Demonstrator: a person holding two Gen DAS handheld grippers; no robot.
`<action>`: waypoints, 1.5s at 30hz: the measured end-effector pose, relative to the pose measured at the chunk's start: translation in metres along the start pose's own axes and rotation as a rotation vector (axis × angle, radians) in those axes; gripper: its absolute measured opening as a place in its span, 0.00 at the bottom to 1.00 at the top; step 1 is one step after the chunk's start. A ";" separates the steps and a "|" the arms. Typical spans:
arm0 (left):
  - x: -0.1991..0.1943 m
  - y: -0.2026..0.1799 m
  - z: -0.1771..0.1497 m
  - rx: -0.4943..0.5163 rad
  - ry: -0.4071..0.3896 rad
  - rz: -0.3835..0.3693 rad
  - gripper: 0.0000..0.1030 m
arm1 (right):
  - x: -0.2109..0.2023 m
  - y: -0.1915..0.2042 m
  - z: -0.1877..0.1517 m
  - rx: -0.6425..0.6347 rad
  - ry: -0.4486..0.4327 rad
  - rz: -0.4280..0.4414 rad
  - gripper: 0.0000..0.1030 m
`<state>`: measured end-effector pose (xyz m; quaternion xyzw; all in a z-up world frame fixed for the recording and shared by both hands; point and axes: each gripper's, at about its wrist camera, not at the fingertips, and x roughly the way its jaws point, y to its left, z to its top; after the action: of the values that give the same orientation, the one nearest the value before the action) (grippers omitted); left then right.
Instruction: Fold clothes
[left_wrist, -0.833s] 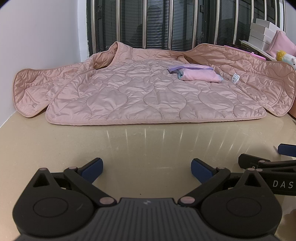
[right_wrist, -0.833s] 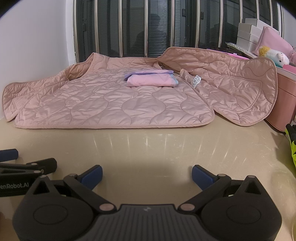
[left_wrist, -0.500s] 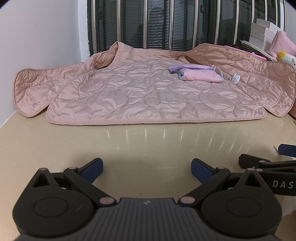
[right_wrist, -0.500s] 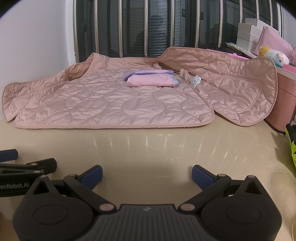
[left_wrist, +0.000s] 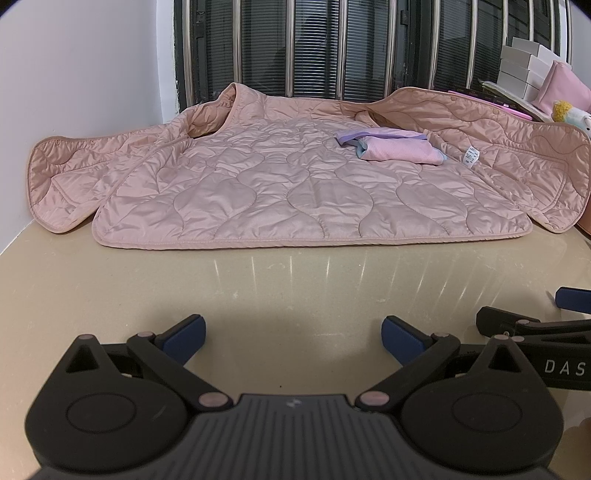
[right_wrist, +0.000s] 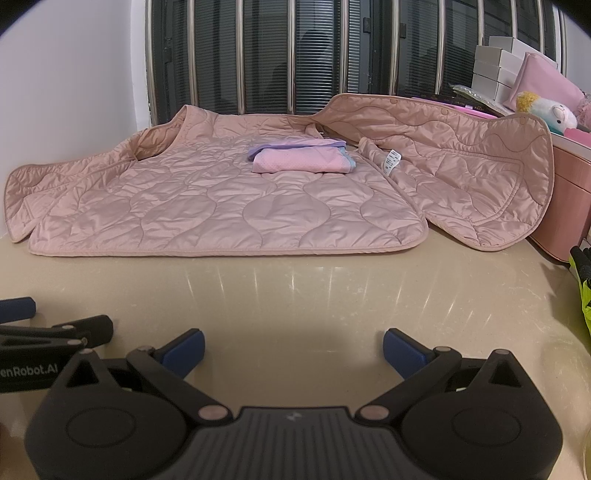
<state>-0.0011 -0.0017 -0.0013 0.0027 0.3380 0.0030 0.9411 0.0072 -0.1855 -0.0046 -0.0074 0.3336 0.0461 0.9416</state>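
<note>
Left wrist view: jacket (left_wrist: 295, 192) lies flat, long side left to right, far ahead on the table (left_wrist: 295, 288). My left gripper (left_wrist: 293, 338) and right gripper (right_wrist: 293, 345) sit spread wide, holding nothing, equally near.

A glossy beige tabletop (left_wrist: 295, 288) meets a white wall (left_wrist: 85, 66) and dark barred window (right_wrist: 295, 55)

Soft, even indoor light; streaks of glare cross the glossy table (left_wrist: 295, 280) at mid-frame. Fisheye bending curves the edges, with dark vignette corners at 1 and 11 o'clock. Focus is sharp.
</note>
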 end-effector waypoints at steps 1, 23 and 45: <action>0.000 0.001 0.000 0.000 0.000 0.000 0.99 | 0.000 0.000 0.000 0.000 0.000 0.000 1.00; -0.046 -0.014 0.139 -0.019 -0.245 -0.146 0.99 | -0.026 -0.068 0.107 0.214 -0.127 0.172 1.00; 0.232 -0.026 0.232 -0.285 0.069 -0.148 0.86 | 0.223 -0.133 0.248 0.536 0.084 0.302 0.35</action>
<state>0.3251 -0.0265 0.0300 -0.1559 0.3654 -0.0184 0.9175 0.3477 -0.2886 0.0461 0.2889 0.3698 0.0955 0.8779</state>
